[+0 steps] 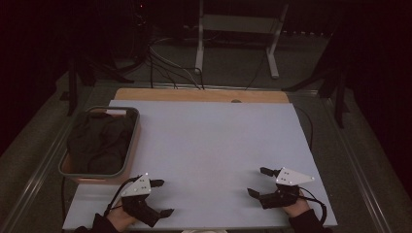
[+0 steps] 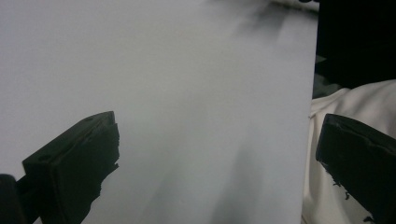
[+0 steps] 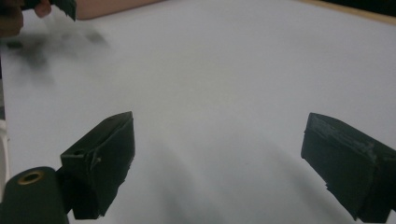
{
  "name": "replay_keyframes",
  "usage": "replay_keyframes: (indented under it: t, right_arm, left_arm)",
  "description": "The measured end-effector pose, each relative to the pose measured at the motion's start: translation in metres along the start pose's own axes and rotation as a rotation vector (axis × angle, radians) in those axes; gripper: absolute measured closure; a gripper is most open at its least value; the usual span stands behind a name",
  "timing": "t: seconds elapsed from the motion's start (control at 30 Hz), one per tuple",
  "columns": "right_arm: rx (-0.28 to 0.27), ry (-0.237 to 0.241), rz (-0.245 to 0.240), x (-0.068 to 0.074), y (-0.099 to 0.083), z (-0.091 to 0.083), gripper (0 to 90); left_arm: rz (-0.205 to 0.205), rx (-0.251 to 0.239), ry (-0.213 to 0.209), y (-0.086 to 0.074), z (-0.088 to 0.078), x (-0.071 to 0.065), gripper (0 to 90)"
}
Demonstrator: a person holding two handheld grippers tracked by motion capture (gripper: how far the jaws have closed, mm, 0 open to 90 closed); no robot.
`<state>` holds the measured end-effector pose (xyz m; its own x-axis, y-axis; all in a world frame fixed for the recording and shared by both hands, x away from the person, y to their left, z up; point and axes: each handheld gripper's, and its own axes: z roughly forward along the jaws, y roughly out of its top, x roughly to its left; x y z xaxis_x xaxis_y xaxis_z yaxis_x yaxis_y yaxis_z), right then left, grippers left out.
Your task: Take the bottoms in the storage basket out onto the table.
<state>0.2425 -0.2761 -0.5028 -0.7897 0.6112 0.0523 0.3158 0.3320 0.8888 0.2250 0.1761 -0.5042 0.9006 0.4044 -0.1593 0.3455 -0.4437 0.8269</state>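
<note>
Left gripper (image 1: 161, 198): I see its jaws spread wide, pinching nothing, low over the near left of the board.
Right gripper (image 1: 258, 181): spread too and empty, near right, well apart from the left.
Board (image 1: 209, 145): flat, matte, pale grey-white sheet on a wooden table (image 1: 201, 95).
Basket (image 1: 127, 145): rounded-corner tub at the board's left edge, holding dark crumpled cloth (image 1: 99, 141).
Left gripper view: my blocky black jaws, the board's near edge, white fabric (image 2: 348, 107) beyond.
Right gripper view: chipped rubbery pads (image 3: 107, 158), smooth board.
</note>
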Motion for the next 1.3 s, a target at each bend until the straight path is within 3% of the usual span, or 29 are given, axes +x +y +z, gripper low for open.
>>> replay_keyframes:
  t: [0.43, 0.57, 0.8, 1.07, 1.3]
  right_arm:
    - [-0.003, 0.000, -0.012, 0.008, -0.005, -0.009, 9.7]
    - [0.007, 0.018, -0.016, 0.010, -0.004, -0.007, 9.7]
    - [0.016, 0.009, -0.010, 0.010, -0.003, -0.006, 9.6]
    - [0.021, 0.008, -0.019, 0.013, -0.002, -0.006, 9.7]
    - [0.006, 0.011, -0.010, 0.013, -0.001, -0.006, 9.7]
  left_arm:
    - [-0.006, 0.047, 0.001, 0.001, 0.004, 0.002, 0.3]
    - [0.011, 0.082, 0.003, 0.001, 0.007, 0.001, 0.3]
    - [0.035, 0.145, -0.033, 0.004, 0.010, -0.001, 0.3]
    - [0.041, 0.155, -0.105, 0.010, 0.013, -0.007, 0.4]
    - [0.049, 0.154, -0.124, 0.017, 0.011, -0.009, 0.3]
